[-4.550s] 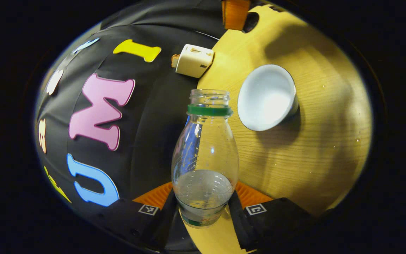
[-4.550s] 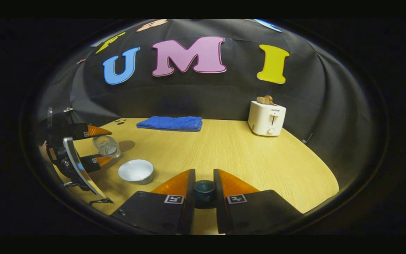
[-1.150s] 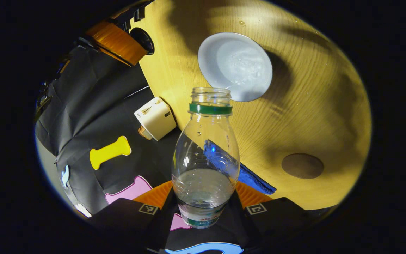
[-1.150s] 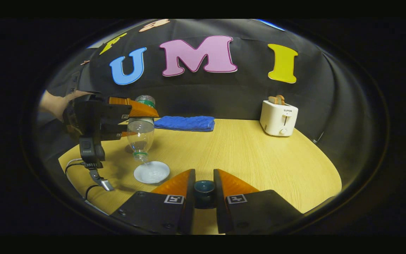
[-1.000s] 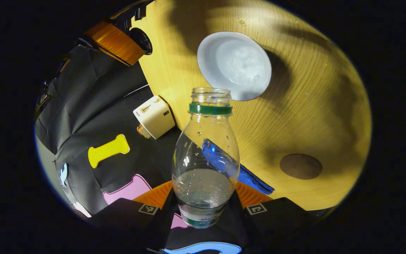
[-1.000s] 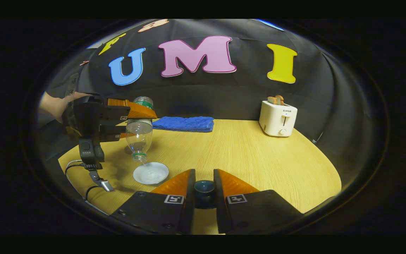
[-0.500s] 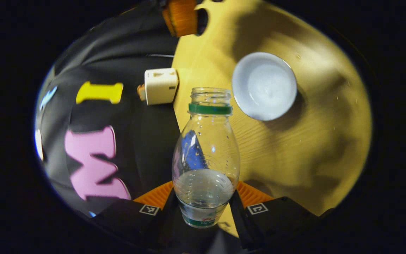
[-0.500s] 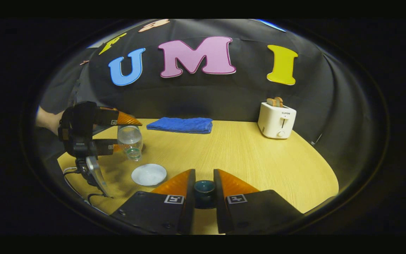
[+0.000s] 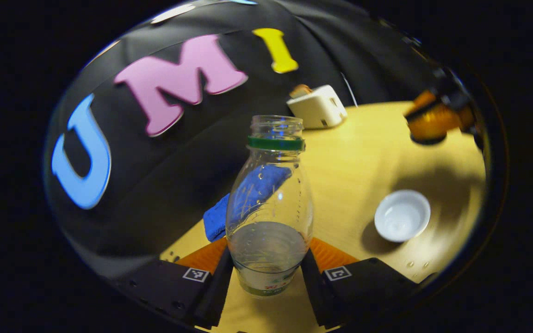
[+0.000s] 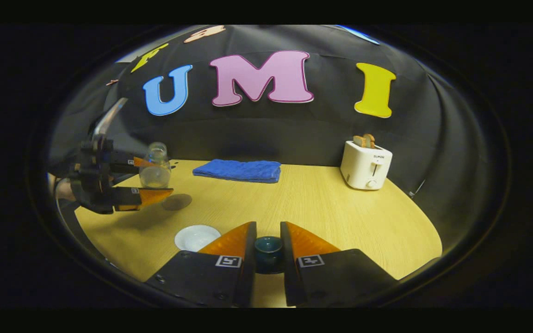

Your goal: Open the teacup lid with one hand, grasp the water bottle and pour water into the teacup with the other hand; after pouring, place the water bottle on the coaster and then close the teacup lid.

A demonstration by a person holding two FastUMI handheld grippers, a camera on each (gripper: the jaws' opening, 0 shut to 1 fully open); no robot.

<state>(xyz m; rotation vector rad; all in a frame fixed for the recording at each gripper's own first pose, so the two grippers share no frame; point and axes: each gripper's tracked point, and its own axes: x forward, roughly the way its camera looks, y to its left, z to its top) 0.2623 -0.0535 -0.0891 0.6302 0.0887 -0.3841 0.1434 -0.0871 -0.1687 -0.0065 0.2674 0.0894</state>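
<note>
My left gripper (image 9: pixel 267 263) is shut on a clear water bottle (image 9: pixel 269 208) with a green neck ring and no cap, held upright with some water in its base. The white teacup (image 9: pixel 402 215) stands open on the wooden table (image 9: pixel 359 152) to the right, water in its bottom. In the right gripper view the left gripper (image 10: pixel 148 178) holds the bottle (image 10: pixel 154 171) above a round brown coaster (image 10: pixel 176 201), and the teacup (image 10: pixel 196 237) sits nearer me. My right gripper (image 10: pixel 268 247) is shut on the dark teacup lid (image 10: pixel 268 245), held above the table (image 10: pixel 340 212).
A folded blue cloth (image 10: pixel 238 170) lies at the table's back edge, also seen behind the bottle as the cloth (image 9: pixel 215 217). A white toaster (image 10: pixel 365 164) with bread stands at the back right, the same toaster (image 9: pixel 316 107) in the left gripper view. A few water drops lie near the teacup.
The left gripper has turned the bottle from mouth-down over the teacup back to upright and carried it away toward the coaster. The right gripper has stayed still with the lid.
</note>
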